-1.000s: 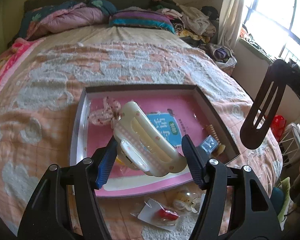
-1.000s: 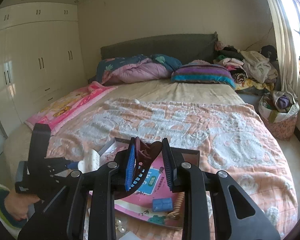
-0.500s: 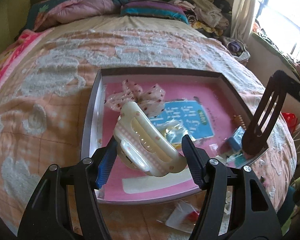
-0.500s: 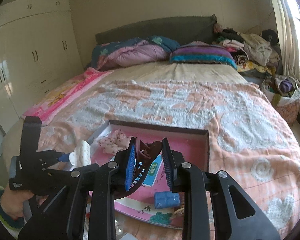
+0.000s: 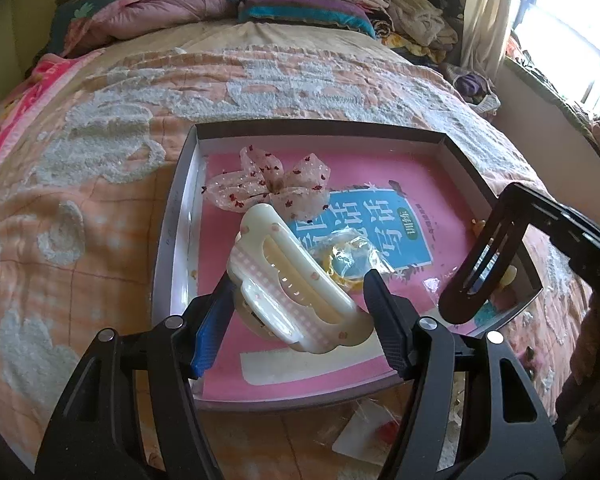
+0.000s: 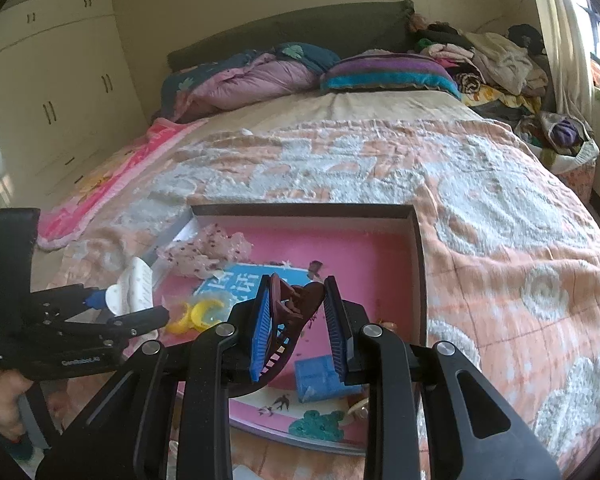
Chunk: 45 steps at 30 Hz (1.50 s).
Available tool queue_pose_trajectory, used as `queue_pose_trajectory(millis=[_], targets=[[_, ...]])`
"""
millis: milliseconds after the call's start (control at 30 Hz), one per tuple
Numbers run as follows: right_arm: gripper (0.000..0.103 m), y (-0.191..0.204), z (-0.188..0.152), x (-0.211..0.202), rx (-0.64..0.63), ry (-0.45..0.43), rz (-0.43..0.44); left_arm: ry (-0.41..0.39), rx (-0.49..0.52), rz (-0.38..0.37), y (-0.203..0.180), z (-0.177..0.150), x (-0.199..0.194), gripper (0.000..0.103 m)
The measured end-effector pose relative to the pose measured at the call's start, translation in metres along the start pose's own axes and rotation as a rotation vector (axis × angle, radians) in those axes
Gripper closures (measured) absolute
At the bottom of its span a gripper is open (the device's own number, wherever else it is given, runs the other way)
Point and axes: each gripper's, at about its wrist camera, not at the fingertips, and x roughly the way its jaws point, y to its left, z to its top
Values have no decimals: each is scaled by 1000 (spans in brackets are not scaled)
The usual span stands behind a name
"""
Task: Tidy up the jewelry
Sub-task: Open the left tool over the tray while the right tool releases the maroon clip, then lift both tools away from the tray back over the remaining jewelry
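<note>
My left gripper (image 5: 298,300) is shut on a cream hair claw clip (image 5: 296,284) and holds it above the near left part of a shallow pink-lined box (image 5: 380,136) on the bed. My right gripper (image 6: 298,330) is shut on a dark brown hair claw clip (image 6: 290,312) and holds it above the box's near right part (image 6: 418,264). In the box lie a sheer pink bow (image 5: 266,188), a bagged yellow item (image 5: 350,258) and a small blue box (image 6: 320,376). The right gripper's body shows at the right of the left wrist view (image 5: 484,260).
The box lies on an orange and white bedspread (image 6: 500,240). Small packets (image 5: 366,436) lie on the bed in front of the box. Pillows and folded quilts (image 6: 300,72) are at the headboard, piled clothes (image 6: 496,60) at the right, wardrobes (image 6: 48,92) at the left.
Both grippers have moved forward and down over the box, each still holding its clip. The box now fills more of both views.
</note>
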Motion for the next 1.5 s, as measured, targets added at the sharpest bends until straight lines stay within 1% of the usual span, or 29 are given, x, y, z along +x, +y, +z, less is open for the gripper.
queue_pose_trajectory(millis=[400, 467, 667, 767, 833, 900, 967, 1000, 1067, 1100, 1167, 1233, 1300, 1333, 1367, 1433, 1500], targets=[[78, 3, -7, -1, 1, 30, -11, -12, 1, 7, 5, -2, -6, 46], [76, 3, -7, -1, 1, 36, -7, -15, -3, 5, 7, -1, -8, 46], [76, 4, -8, -13, -2, 26, 0, -36, -10, -3, 11, -1, -17, 46], [71, 4, -8, -20, -2, 15, -2, -46, -17, -4, 12, 0, -22, 46], [70, 3, -7, -25, 2, 7, -1, -57, -20, -8, 13, 0, -28, 46], [65, 3, -6, -32, 5, -5, -1, -65, -20, -10, 13, 0, -33, 46], [55, 2, -6, -40, 12, -22, -5, -76, -20, -14, 13, -1, -39, 46], [53, 2, -6, -44, 15, -29, -4, -80, -21, -15, 12, -1, -41, 45], [43, 1, -5, -54, 22, -47, -1, -94, -25, -15, 12, -2, -48, 39], [40, 1, -5, -58, 25, -53, 0, -101, -25, -18, 12, -2, -51, 39], [30, 2, -4, -70, 30, -78, -1, -119, -16, -19, 9, -3, -62, 38], [27, 2, -3, -79, 30, -96, 3, -141, -7, -5, 7, -3, -70, 35], [25, 4, -3, -89, 23, -108, 1, -158, -5, 6, 4, -3, -79, 28], [23, 5, -2, -93, 17, -113, -1, -163, -7, 9, 3, -3, -83, 27], [19, 6, -1, -99, 9, -122, -5, -167, -8, 11, 2, -4, -85, 25], [16, 8, -1, -107, 2, -139, -14, -175, -6, 22, -2, -5, -91, 22], [14, 10, 0, -116, -6, -154, -17, -182, -5, 27, -6, -6, -98, 16]])
